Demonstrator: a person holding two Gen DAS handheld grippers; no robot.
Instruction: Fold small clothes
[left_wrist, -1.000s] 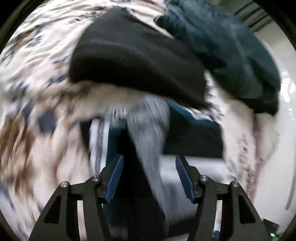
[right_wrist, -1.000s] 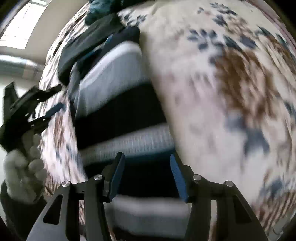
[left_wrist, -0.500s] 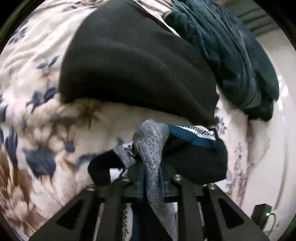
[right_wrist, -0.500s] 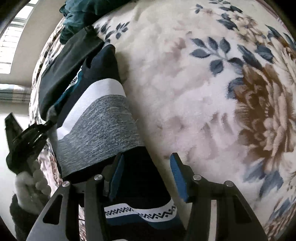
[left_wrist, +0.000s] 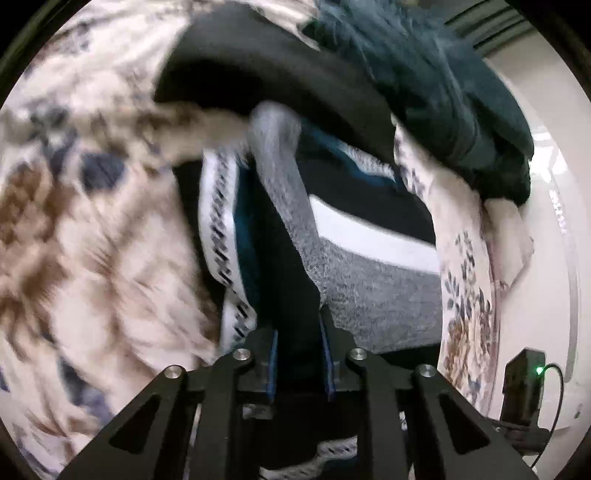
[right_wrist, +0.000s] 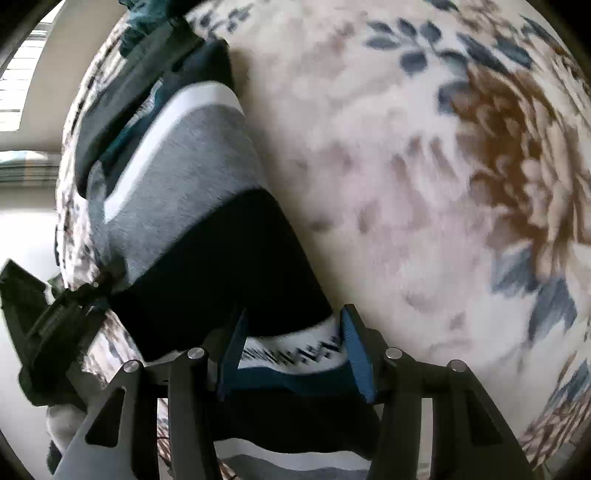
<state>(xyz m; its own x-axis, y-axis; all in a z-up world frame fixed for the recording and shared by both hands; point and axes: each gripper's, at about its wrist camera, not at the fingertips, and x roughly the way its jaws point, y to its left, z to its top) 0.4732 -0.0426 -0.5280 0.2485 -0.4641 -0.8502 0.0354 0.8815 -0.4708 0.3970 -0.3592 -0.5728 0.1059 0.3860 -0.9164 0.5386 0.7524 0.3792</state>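
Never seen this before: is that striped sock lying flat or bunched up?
Bunched at one end: the striped sock rises in a ridge into the closing left gripper, which pinches it.

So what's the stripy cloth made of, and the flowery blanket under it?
The stripy cloth looks like soft knit, maybe cotton or wool: its grey band is flecked and fuzzy. The flowery blanket looks like plush fleece, with a matted, tufty pile. I can't be sure of the fibres.

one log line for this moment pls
phase: folding | left gripper: closing, pinching striped garment edge | right gripper: open over its patterned band | surface: floral blanket
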